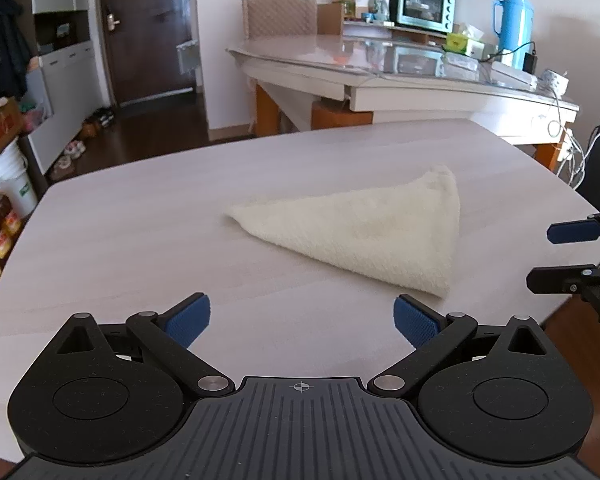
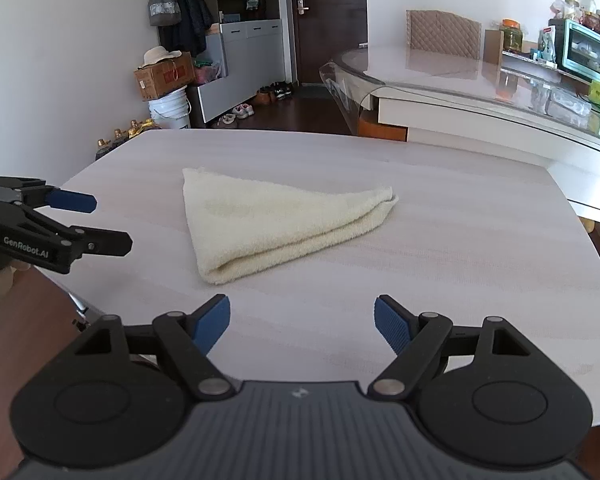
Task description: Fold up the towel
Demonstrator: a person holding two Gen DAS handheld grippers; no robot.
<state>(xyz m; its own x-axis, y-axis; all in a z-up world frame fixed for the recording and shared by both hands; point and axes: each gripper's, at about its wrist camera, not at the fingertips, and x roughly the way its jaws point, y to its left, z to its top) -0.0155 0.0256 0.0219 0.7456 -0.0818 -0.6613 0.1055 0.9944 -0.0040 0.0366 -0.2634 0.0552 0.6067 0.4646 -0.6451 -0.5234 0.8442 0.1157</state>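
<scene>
so the cream towel (image 1: 364, 232) is lying flat near the middle of the pale wood-grain desk (image 1: 140, 240), folded into a triangle with the thick folded edge toward the cameras. left gripper (image 1: 302, 318) hangs over the near edge of the desk with its fingers spread wide, nothing in them. right gripper (image 2: 302, 318) is the same deal, fingers released, well short of the towel.

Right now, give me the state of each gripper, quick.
Left gripper: open, holding nothing, short of the cream terry towel folded into a triangle.
Right gripper: open, holding nothing, also short of the towel.
</scene>
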